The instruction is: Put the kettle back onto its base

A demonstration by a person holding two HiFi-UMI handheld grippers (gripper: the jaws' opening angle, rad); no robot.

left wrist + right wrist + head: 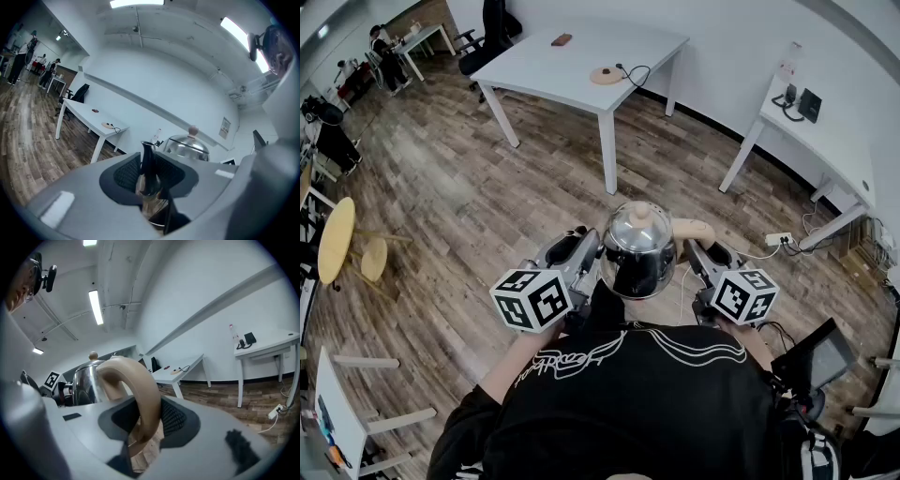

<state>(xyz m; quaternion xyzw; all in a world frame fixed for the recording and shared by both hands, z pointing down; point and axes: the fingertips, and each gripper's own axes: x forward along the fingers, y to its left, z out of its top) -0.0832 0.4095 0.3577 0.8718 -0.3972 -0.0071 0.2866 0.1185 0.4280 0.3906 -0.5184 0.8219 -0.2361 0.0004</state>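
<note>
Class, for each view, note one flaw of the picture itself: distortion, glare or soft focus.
Head view: floor bows outward, kettle lid glints. Left gripper view: the ceiling light is blown out, corners dark. Right gripper view: the near handle looks soft.

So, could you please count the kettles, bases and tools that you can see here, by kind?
kettle: 1
base: 1
tools: 2 (left tool, right tool)
Total: 4
</note>
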